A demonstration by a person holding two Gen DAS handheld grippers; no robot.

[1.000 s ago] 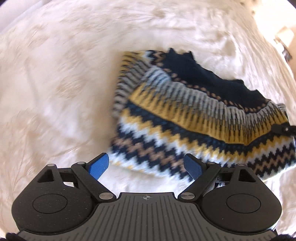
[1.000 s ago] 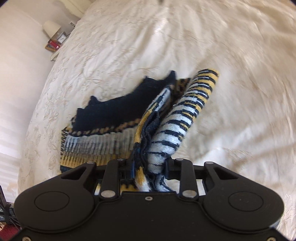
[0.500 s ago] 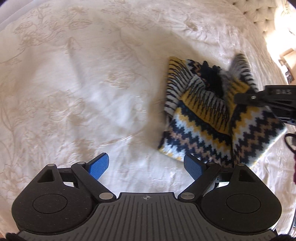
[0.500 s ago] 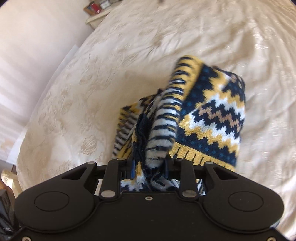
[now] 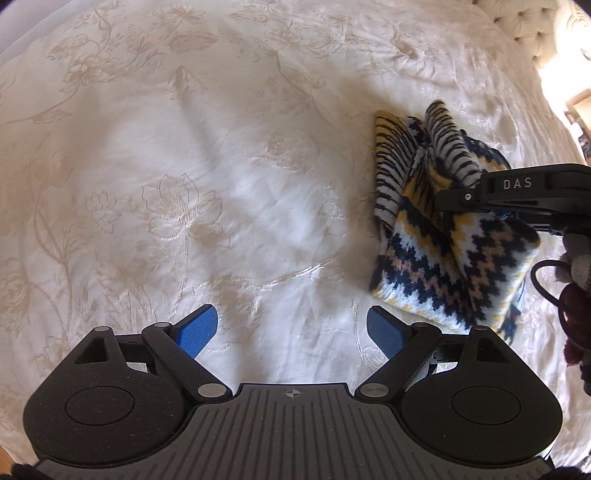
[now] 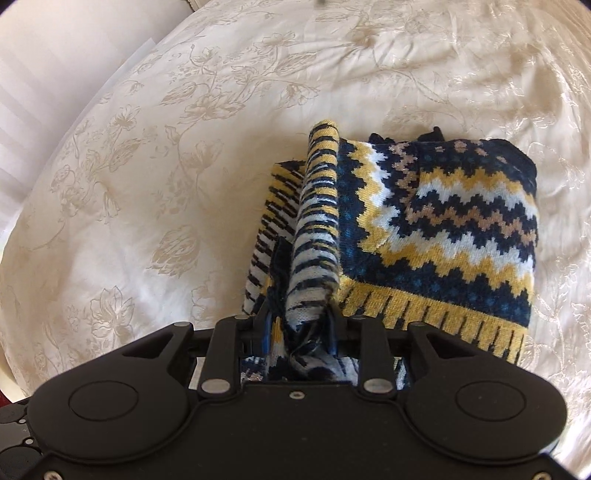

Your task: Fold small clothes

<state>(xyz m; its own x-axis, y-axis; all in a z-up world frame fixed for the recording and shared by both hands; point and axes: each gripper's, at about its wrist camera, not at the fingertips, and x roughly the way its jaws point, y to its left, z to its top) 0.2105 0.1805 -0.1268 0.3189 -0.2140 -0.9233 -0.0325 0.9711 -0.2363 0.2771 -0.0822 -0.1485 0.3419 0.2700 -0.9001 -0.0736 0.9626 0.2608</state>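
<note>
A small knitted sweater (image 5: pixel 424 254) with navy, yellow, white and tan zigzags lies folded on the cream bedspread at the right of the left wrist view. My left gripper (image 5: pixel 291 330) is open and empty, over bare bedspread to the sweater's left. My right gripper (image 6: pixel 297 317) is shut on a striped fold of the sweater (image 6: pixel 443 221) and holds that edge raised while the rest lies on the bed. The right gripper also shows from the side in the left wrist view (image 5: pixel 458 197).
The cream floral bedspread (image 5: pixel 184 177) fills both views. A tufted headboard (image 5: pixel 532 33) is at the far right. The bed's edge and a pale wall (image 6: pixel 44 74) are at the left of the right wrist view.
My left gripper has drawn back and left, away from the sweater. My right gripper has carried its held edge over, folding the sweater into a narrower shape.
</note>
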